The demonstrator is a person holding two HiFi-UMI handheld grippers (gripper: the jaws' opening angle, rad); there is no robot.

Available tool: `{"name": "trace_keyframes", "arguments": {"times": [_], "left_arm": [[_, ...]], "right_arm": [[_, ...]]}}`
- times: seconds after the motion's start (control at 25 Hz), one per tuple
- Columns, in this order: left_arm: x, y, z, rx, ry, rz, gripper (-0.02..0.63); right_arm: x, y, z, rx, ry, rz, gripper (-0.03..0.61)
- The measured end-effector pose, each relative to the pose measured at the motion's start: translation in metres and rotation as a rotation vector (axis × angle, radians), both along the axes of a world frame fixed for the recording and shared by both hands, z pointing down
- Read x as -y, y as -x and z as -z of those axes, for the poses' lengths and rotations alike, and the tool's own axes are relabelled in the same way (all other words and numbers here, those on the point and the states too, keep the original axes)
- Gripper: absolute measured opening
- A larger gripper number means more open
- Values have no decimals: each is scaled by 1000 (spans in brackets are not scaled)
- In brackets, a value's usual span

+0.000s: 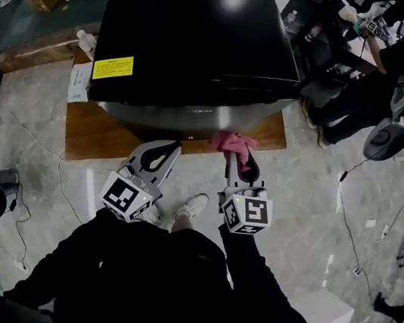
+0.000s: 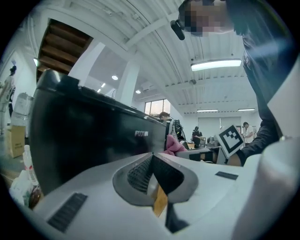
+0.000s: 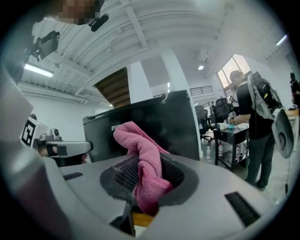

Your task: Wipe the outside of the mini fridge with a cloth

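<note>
My right gripper [image 3: 146,165] is pinching the pink cloth [image 3: 140,154]: its jaws are closed on the lower folds, and the rest of the cloth rises above the tips in a loose bunch. From the head view the cloth [image 1: 234,144] sits at the bottom front edge of the black mini fridge [image 1: 193,33], toward its right corner. It looks pressed to the silvery strip there, but I cannot tell whether it really touches. My left gripper [image 2: 151,155] has its jaws pressed together with nothing between them. It points at the dark front of the fridge, just beside the right gripper and on its left, a little short of the front edge. The two marker cubes face up toward me, near my dark sleeves. The fridge stands on a low wooden platform [image 1: 91,135] on a pale stone floor [image 1: 308,213]. A yellow label [image 1: 113,68] is stuck near the left edge of its top, and a sheet of paper [image 1: 79,81] lies on the platform just left of it. Well off to the right, another person [image 1: 402,68] in dark clothes stands by a table.
</note>
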State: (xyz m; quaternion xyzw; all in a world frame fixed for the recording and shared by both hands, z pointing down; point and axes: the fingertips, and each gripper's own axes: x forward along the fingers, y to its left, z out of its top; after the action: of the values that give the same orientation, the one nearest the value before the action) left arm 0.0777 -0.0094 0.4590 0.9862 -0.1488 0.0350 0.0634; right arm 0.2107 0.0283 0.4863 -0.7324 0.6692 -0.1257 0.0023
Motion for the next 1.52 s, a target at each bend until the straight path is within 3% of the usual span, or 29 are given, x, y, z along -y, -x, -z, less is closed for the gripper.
{"name": "trace_keyframes", "arguments": {"times": [0.32, 0.44, 0.68, 0.92, 1.2, 1.52], "left_arm": [[23, 126, -109, 77, 25, 129, 6], [43, 153, -157, 113, 10, 158, 6], [62, 187, -219, 179, 58, 241, 6], [77, 205, -258, 213, 100, 285, 6], [86, 185, -266, 215, 123, 270, 6], [63, 124, -266, 218, 124, 182, 6]], "right_arm": [[35, 175, -120, 6, 142, 229, 95], [65, 211, -156, -21, 159, 270, 95], [90, 256, -216, -48, 225, 333, 95], [115, 271, -259, 3, 270, 295, 95], [128, 265, -262, 64, 278, 258, 97], [104, 197, -270, 86, 292, 166, 97]]}}
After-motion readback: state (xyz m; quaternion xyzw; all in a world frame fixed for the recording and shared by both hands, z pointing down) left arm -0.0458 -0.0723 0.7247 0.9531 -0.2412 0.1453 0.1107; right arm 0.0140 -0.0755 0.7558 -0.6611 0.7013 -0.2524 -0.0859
